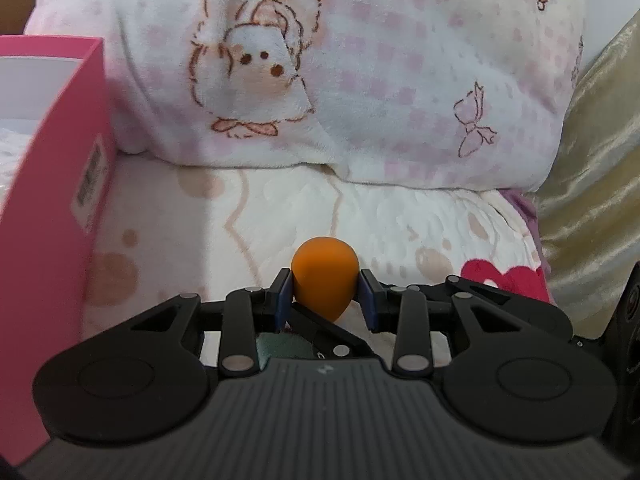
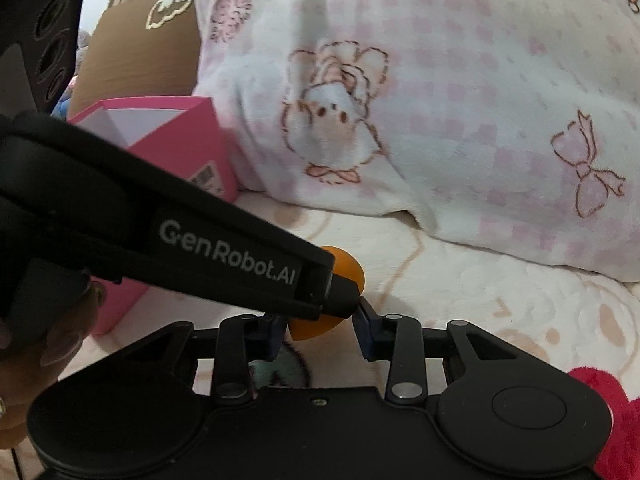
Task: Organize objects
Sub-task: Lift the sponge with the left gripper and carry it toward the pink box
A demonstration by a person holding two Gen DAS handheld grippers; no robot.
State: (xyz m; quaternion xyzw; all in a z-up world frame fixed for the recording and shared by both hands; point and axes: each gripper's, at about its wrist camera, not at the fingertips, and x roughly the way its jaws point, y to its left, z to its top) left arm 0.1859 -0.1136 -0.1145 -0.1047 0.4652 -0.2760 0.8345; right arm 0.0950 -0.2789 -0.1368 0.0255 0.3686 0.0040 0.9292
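An orange egg-shaped sponge sits between the blue pads of my left gripper, which is shut on it just above the blanket. In the right wrist view the same sponge shows between my right gripper's fingers too, with the left gripper's body crossing in front and hiding most of it. The right jaws stand apart around the sponge; I cannot tell whether they press on it. A pink open box stands at the left, also in the right wrist view.
A cream patterned blanket covers the surface. A pink-checked plush pillow lies behind. A gold cushion is at the right, a cardboard box behind the pink box, and a red plush patch at the right.
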